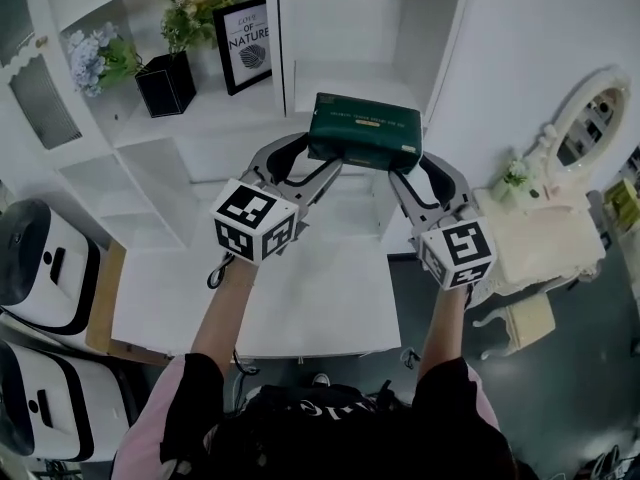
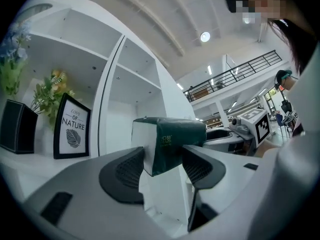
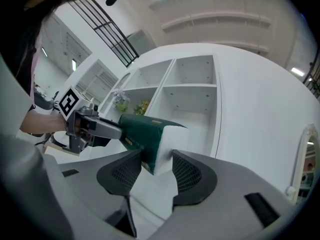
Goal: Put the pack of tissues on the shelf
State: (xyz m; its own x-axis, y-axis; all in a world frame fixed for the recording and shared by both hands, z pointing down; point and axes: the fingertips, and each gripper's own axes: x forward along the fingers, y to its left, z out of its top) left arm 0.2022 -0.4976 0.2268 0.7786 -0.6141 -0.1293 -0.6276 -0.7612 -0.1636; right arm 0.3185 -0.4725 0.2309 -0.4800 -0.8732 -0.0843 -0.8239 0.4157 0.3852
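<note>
L gripper [image 2: 163, 160], R gripper [image 3: 154, 165] on tissues [image 1: 365, 128], "NATURE" print [image 1: 245, 44]

Left tool [image 2: 164, 160]: jaws set wide, both pads pressed on the end of the pack of tissues [image 2: 175, 136]. Pack dk green w/ white end face, held level in the air. Behind it: white shelf [image 2: 131, 84], vertical divider left of pack. Left compartment: framed print [image 2: 73, 133] upright, flowers [image 2: 50, 94] behind it, black pot [image 2: 16, 127] just beside.

One tissue pack [image 1: 365, 130], two claws [image 1: 320, 156] [image 1: 410, 166] — one framed print [image 1: 243, 45]
</note>
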